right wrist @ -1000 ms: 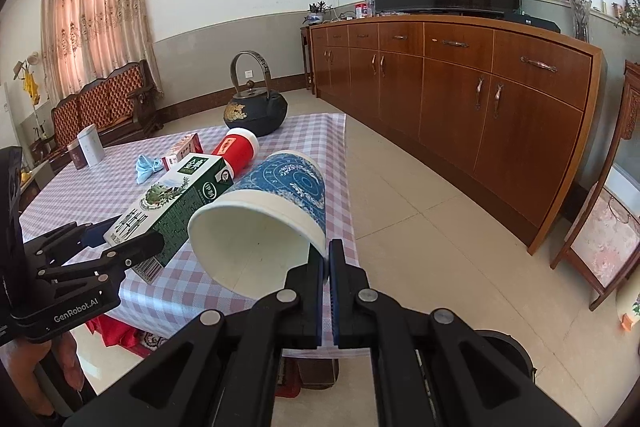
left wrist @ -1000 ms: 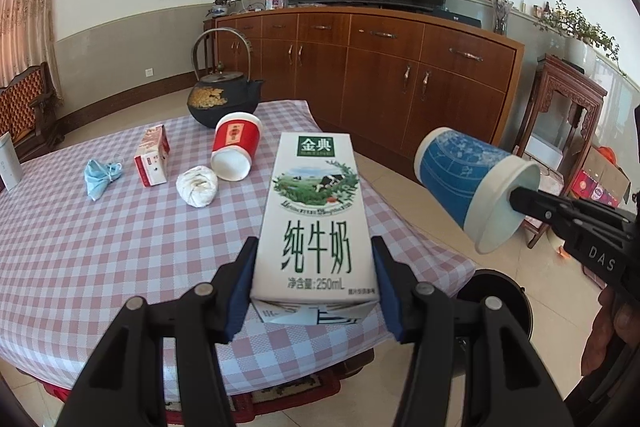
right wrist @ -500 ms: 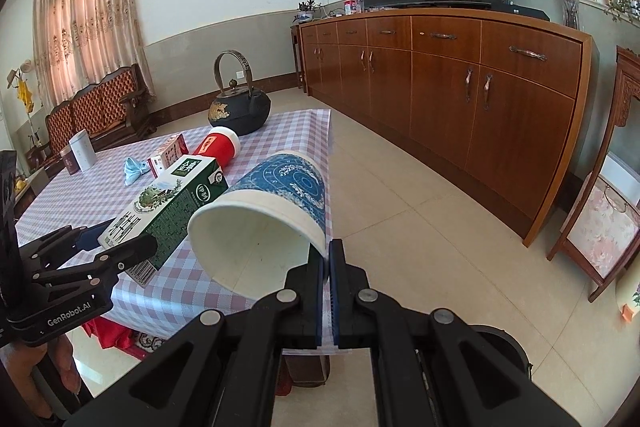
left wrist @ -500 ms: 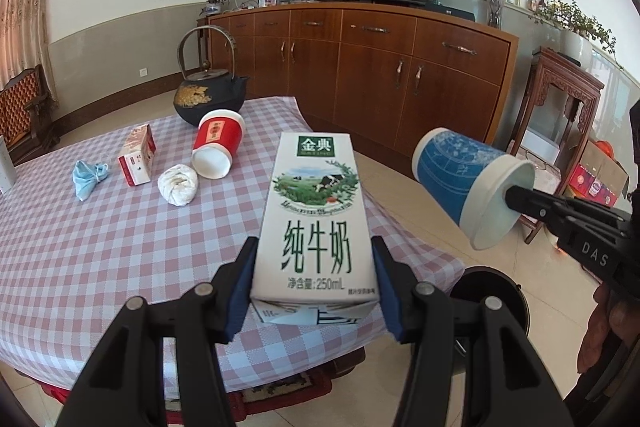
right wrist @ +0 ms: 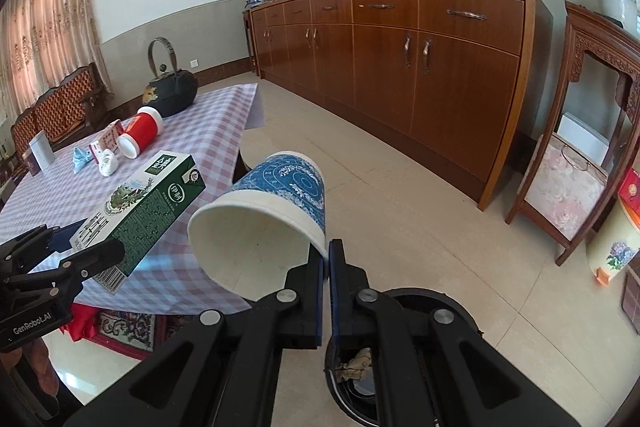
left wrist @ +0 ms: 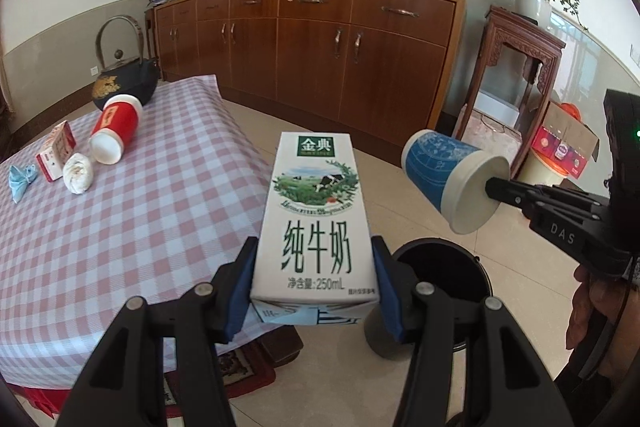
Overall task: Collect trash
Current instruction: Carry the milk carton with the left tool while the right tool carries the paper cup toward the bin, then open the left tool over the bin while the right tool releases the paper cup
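The milk carton (left wrist: 316, 215) is clamped across its lower body between the blue pads of the left gripper (left wrist: 314, 291), one pad pressed on each narrow side, and it is held upright off the table edge with the black trash bin (left wrist: 440, 267) just beside and below it. The wall of the blue paper cup (right wrist: 276, 207) is pinched at the rim by the right gripper (right wrist: 325, 267), whose jaws are drawn almost together with only the thin paper between them; the cup is carried on its side, mouth toward the camera, above the bin (right wrist: 404, 359), in which crumpled paper can be seen. The carton is judged to be light and probably drained (though this cannot be confirmed), with stiff creased corners but faces that would buckle if squeezed hard, so a hold across the narrow sides near the base is thought sound. The cup is judged lighter still and easily crushed; a rim pinch is considered adequate for a short carry, but it could swing or slip from the pads if jolted. Further out, on the checked tablecloth (left wrist: 140, 211), a red cup (left wrist: 116, 127) lying on its side, a white crumpled wad (left wrist: 78, 173), a small red-and-white box (left wrist: 56, 151) and a blue scrap (left wrist: 20, 179) are left uncollected, well apart from both grippers, with a black kettle (left wrist: 124, 83) behind them.
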`<state>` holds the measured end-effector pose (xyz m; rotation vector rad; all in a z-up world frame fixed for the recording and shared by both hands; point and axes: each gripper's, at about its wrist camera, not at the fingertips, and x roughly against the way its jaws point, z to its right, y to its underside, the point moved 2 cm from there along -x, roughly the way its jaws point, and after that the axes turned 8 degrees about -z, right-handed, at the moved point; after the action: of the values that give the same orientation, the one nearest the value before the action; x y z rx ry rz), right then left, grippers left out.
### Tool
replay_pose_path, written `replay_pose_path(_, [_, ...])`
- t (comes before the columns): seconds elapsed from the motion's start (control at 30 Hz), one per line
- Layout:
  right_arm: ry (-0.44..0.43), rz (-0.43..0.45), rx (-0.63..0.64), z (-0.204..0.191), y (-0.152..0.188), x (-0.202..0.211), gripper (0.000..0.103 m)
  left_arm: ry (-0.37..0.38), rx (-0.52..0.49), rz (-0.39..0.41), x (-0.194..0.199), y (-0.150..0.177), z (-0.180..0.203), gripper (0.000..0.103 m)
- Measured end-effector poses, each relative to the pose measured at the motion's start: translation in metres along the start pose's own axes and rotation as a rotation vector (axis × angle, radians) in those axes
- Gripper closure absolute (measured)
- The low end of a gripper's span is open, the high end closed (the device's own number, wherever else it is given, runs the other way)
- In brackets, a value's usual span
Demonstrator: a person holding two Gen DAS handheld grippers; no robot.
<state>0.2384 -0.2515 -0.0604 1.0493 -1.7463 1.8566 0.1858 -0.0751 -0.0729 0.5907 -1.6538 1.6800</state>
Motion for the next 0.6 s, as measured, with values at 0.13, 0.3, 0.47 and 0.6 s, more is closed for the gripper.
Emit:
replay_pose_path(0.13, [0.017, -0.017, -0.032, 0.029, 0.012, -0.004, 0.1, 0.019, -0.019, -0.018, -0.011, 0.0, 0.022, 0.048])
replay_pose_path(0.3, [0.044, -0.041, -0.058, 0.063, 0.027, -0.007, 0.1, 0.05, -0.027, -0.054, -0.029, 0.002, 0.054, 0.048])
replay_pose_path(0.47, [0.063, -0.078, -0.091, 0.097, 0.043, -0.014, 0.1, 0.067, -0.031, -0.101, -0.047, 0.011, 0.076, 0.048])
replay_pose_path(0.6, [0.065, -0.097, -0.105, 0.113, 0.053, -0.02, 0.1, 0.063, -0.041, -0.12, -0.053, 0.013, 0.085, 0.048])
